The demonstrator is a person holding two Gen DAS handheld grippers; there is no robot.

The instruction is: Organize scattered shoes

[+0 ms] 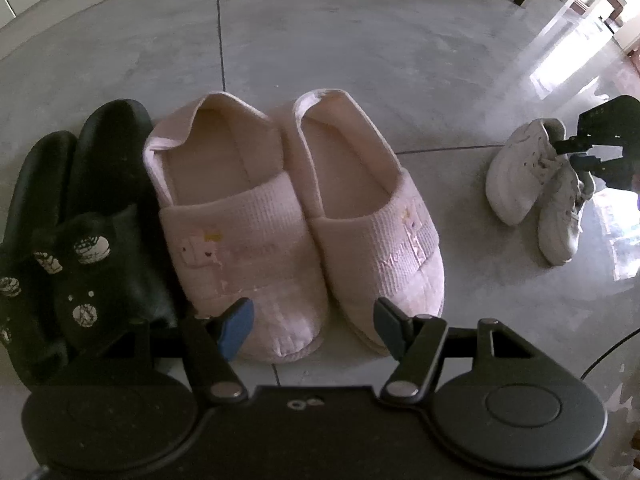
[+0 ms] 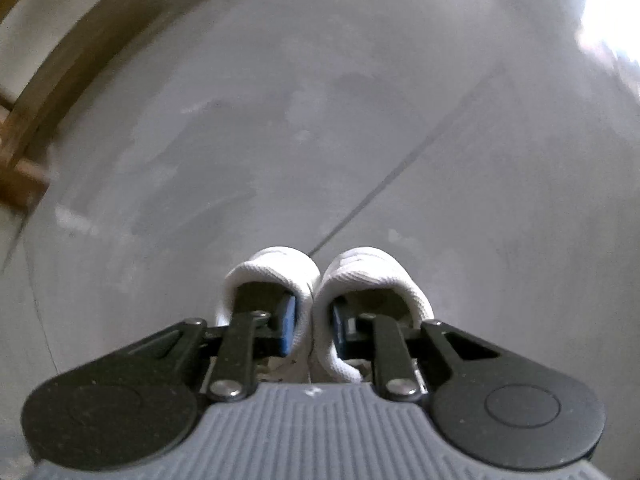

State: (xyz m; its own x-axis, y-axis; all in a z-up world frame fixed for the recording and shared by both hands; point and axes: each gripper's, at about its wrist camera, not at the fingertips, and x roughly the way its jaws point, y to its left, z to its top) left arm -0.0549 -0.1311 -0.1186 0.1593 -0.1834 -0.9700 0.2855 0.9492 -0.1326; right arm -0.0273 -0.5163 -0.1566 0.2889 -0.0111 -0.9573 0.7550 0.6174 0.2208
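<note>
Our right claw (image 2: 314, 330) grips the white sneakers (image 2: 320, 280) by their adjoining inner collars, one finger inside each; their long axis probably runs beneath us; beyond, bare floor (image 2: 320, 120). Our left claw (image 1: 314, 326) hovers half-open, empty, over the pink slippers (image 1: 296, 216).

Dim fisheye views, window glare upper right, right view perhaps motion-blurred

A grey tiled floor (image 1: 320, 60) is carrying the shoes. Two pink slippers (image 1: 296, 216) are lying side by side on it; black slides (image 1: 80, 208) are touching their left, and white sneakers (image 1: 536, 184) are sitting well apart to their right.
</note>
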